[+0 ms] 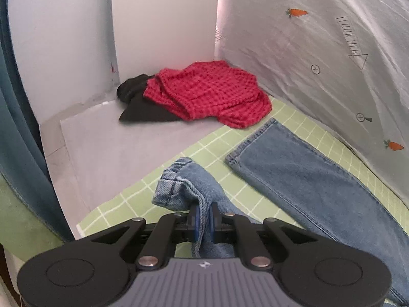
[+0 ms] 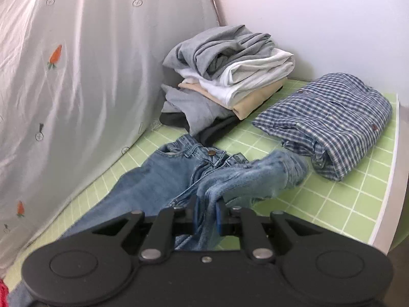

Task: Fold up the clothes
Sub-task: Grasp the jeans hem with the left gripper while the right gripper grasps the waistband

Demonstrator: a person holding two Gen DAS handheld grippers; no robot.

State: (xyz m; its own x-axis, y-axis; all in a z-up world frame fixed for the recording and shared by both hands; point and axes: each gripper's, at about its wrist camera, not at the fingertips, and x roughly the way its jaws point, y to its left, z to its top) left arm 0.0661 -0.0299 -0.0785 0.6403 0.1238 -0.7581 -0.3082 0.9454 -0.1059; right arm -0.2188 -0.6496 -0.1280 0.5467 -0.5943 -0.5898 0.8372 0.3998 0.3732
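Left wrist view: left gripper (image 1: 203,213) pinches a jeans (image 1: 301,176) leg hem, lifted off the green mat (image 1: 294,117). Other leg lies flat at 2 o'clock. Red sweater (image 1: 212,92) over a black garment (image 1: 143,110) at 12. White sheet (image 1: 319,51) flanks at 1–3.

Right wrist view: right gripper (image 2: 208,211) clamps bunched denim near the waistband. Folded pile (image 2: 225,81) at 12, checked shirt (image 2: 329,117) at 2.

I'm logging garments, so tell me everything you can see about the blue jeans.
The jeans are light-blue denim with a brass waist button and stitched hems, lying unfolded on the green checked mat. The far leg lies flat. The left gripper pinches the near leg's cuff, the right gripper a bunched fold near the waist; both jaws are shut on denim.
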